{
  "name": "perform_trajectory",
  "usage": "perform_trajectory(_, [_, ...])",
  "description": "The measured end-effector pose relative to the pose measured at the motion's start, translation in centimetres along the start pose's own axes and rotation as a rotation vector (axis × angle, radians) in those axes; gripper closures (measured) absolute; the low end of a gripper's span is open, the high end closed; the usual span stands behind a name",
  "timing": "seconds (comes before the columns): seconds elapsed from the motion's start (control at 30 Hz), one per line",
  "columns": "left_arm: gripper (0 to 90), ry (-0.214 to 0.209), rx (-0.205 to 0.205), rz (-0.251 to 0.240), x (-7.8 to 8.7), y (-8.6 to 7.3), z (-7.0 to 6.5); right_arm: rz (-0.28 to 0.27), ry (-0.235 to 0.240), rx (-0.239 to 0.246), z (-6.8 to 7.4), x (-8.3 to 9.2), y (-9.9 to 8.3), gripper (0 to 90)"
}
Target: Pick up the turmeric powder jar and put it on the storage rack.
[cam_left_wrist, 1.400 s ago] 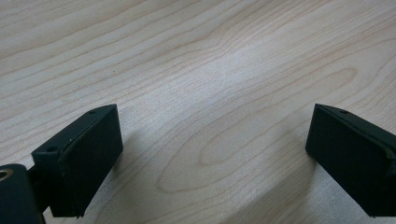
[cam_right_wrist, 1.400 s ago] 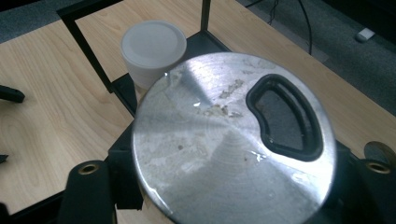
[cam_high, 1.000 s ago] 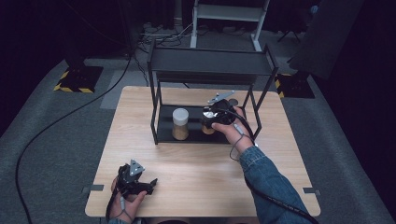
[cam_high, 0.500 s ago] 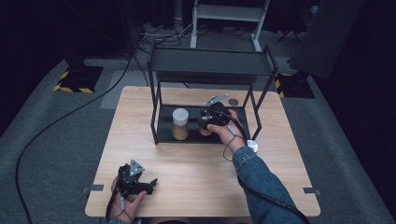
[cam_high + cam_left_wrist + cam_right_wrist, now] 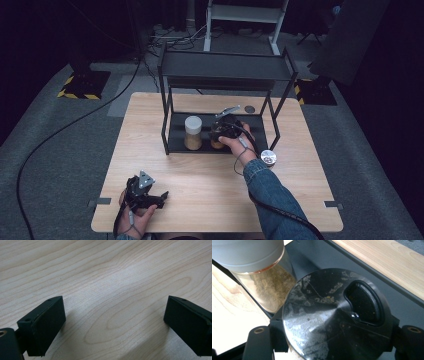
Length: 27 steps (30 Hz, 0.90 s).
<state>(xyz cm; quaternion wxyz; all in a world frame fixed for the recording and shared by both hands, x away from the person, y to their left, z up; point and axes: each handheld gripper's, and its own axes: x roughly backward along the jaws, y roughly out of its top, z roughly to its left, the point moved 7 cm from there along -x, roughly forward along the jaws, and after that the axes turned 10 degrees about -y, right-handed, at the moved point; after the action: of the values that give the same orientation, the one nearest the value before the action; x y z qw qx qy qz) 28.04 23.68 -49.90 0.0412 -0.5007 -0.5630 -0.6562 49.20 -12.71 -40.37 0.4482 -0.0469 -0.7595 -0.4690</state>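
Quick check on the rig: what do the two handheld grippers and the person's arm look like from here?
Both grippers are black. The left gripper carries a grey three-cornered plate and has blocky black jaws; the right gripper has a grey plate too and trails a black cable. The right forearm wears a blue denim sleeve.

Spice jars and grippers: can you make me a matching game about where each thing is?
1. right gripper
2. left gripper
3. white-lidded jar
4. loose round lid

a. on the bare table, right of the rack
b. open over bare wood
c. standing on the rack's bottom shelf
d. shut on a shaker-top jar

Pairs: 1-d, 2-b, 3-c, 4-a
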Motion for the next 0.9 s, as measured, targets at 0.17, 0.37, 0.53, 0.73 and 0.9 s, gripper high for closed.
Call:
perform_trajectory(0.17, [3.7,0.0,-0.002,0.002,0.0,0.0,0.0,0.004,-0.002,-0.011,0.3,-0.8,-0.3,31.5])
perform_trajectory(0.37, [3.7,0.0,0.0,0.003,0.0,0.1,0.0,-0.015,0.006,-0.033,0.5,-1.2,-0.5,31.5])
perform_trajectory(0.53, [3.7,0.0,0.0,0.003,0.0,0.1,0.0,-0.007,0.01,-0.05,0.5,-1.3,-0.5,31.3])
perform_trajectory(0.73, [3.7,0.0,0.0,0.003,0.0,0.1,0.0,0.004,0.015,-0.05,0.5,-1.3,-0.4,25.0])
perform_trajectory(0.9, [3.7,0.0,0.0,0.003,0.0,0.1,0.0,0.009,0.006,-0.058,0.4,-0.2,-0.2,13.5])
